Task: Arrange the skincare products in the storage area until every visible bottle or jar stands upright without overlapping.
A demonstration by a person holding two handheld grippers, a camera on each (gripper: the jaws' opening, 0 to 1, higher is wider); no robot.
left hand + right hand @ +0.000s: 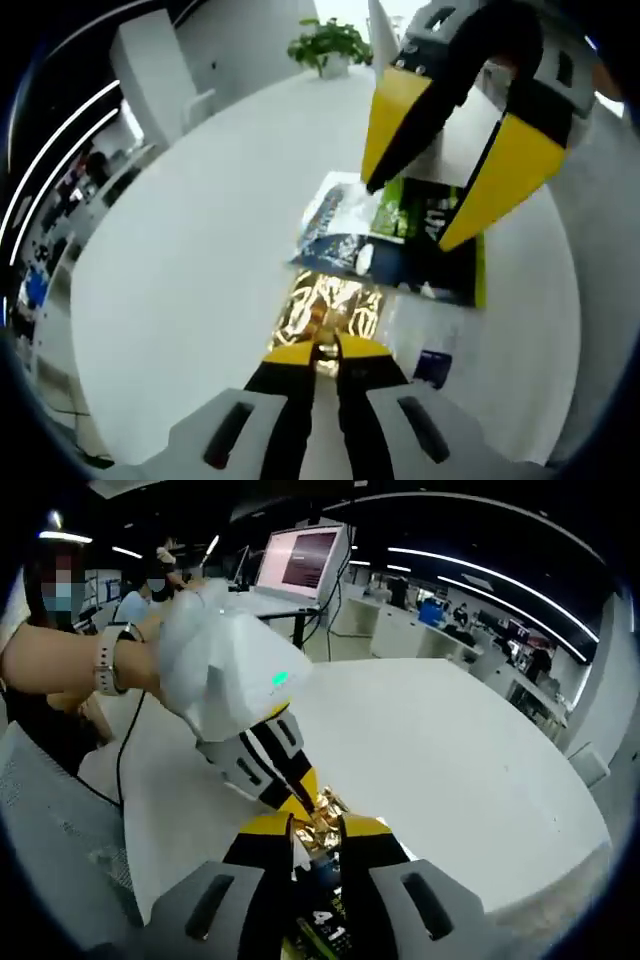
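Gold foil sachet, pinched at one edge by the closed left gripper, lay on the white table beside dark and green packets. The right gripper clamped the same sachet's opposite end. Potted plant and monitor stood beyond; a watch-wearing hand held the left gripper.

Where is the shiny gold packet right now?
In the left gripper view, the shiny gold foil packet lies on the white table, just beyond the left gripper, beside the dark blue packet.
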